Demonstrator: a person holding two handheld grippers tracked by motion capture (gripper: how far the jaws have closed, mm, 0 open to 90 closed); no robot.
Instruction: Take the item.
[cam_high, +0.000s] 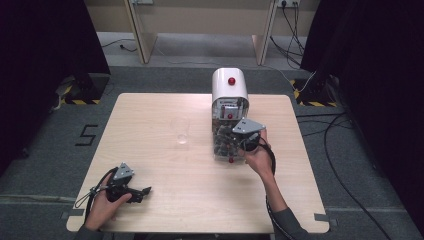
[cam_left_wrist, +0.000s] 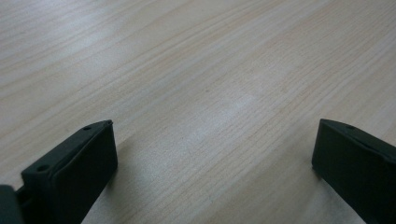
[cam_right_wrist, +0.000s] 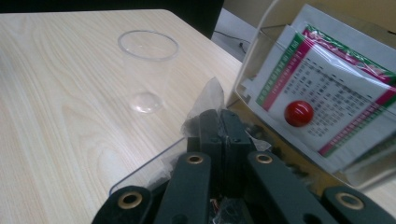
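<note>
While the left gripper (cam_high: 145, 190) idles wide open on the pale wooden table (cam_high: 165, 180), the right gripper (cam_right_wrist: 219, 122) pinches a small clear-wrapped packet (cam_right_wrist: 205, 105) from the white-topped clear dispenser box (cam_high: 229, 107), probably headed for the clear plastic cup (cam_right_wrist: 147, 70).

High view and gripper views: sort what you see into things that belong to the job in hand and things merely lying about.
In the job:
right gripper, shut on a clear sachet
clear-fronted dispenser box that the sachet is picked from
clear plastic cup, probably the target

Lying about:
left gripper, open, idle above the bare table
floor cables
floor marking
</note>
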